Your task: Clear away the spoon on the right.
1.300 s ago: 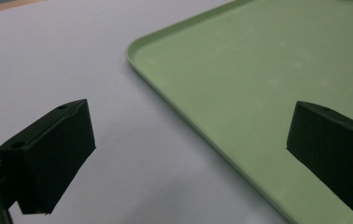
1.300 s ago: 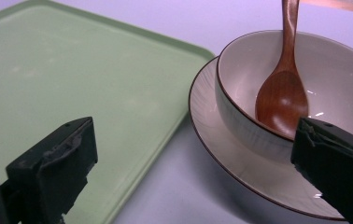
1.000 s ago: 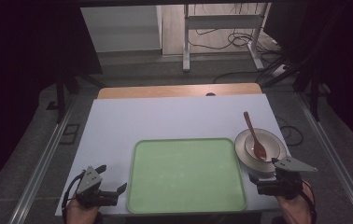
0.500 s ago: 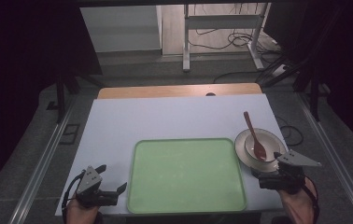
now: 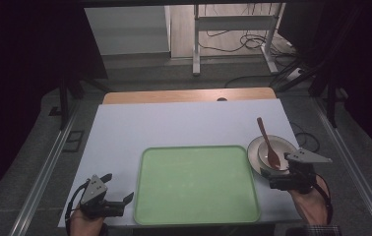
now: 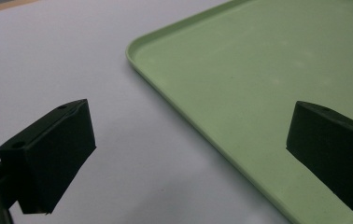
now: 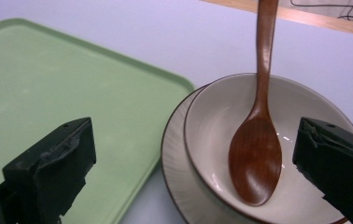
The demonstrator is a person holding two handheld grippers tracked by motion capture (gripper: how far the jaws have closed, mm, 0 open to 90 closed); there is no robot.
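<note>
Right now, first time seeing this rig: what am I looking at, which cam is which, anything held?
No robot arm here: a person holds a hand-held two-jaw gripper in each hand at a table. The high view looks down from above the person's side; the left gripper sits at the lower left, the right gripper at the lower right. The other two pictures come from cameras riding on the grippers, looking along their black jaws.

On the white table lies an empty green tray. To its right, a cream bowl sits on a plate, with a wooden spoon resting in the bowl, handle pointing away from the person.

Nothing is held. Both grippers are open: the left one aims at the tray's near left edge, the right one faces the bowl and spoon.
</note>
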